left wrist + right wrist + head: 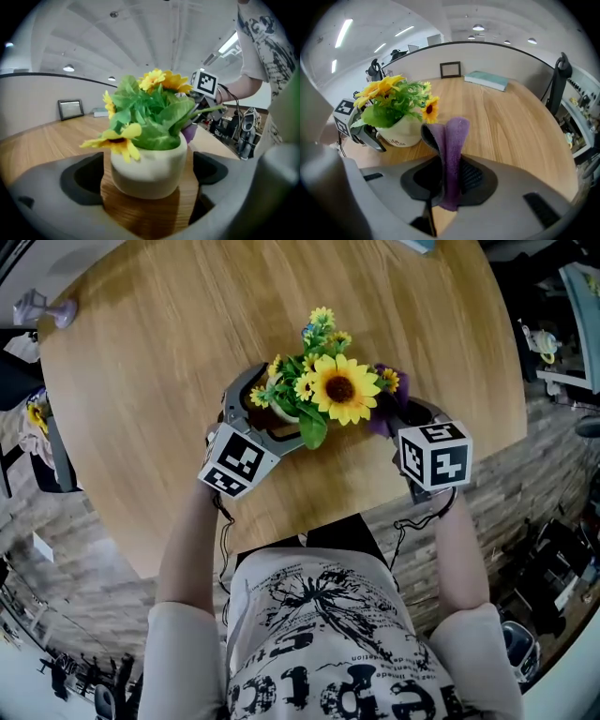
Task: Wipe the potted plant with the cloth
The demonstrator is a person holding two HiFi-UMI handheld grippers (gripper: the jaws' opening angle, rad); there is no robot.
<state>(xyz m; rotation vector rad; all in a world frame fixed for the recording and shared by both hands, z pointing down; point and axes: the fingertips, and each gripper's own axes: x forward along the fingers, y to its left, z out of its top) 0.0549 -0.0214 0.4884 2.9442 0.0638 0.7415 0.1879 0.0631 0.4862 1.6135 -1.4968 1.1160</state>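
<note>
A white pot (281, 414) of artificial sunflowers (339, 388) and green leaves stands near the front edge of the round wooden table (169, 334). My left gripper (272, 405) is open, one jaw on each side of the pot (147, 166), with a gap at both sides. My right gripper (409, 414) is just right of the plant, shut on a purple cloth (452, 150) that sticks up folded between its jaws. In the right gripper view the pot (401, 133) stands to the left, with the left gripper's marker cube (344, 111) behind it.
A small picture frame (450, 69) and a teal book (486, 79) lie at the table's far side. A black stand (558, 79) rises at the right edge. The table's near rim (309, 526) is close behind both grippers.
</note>
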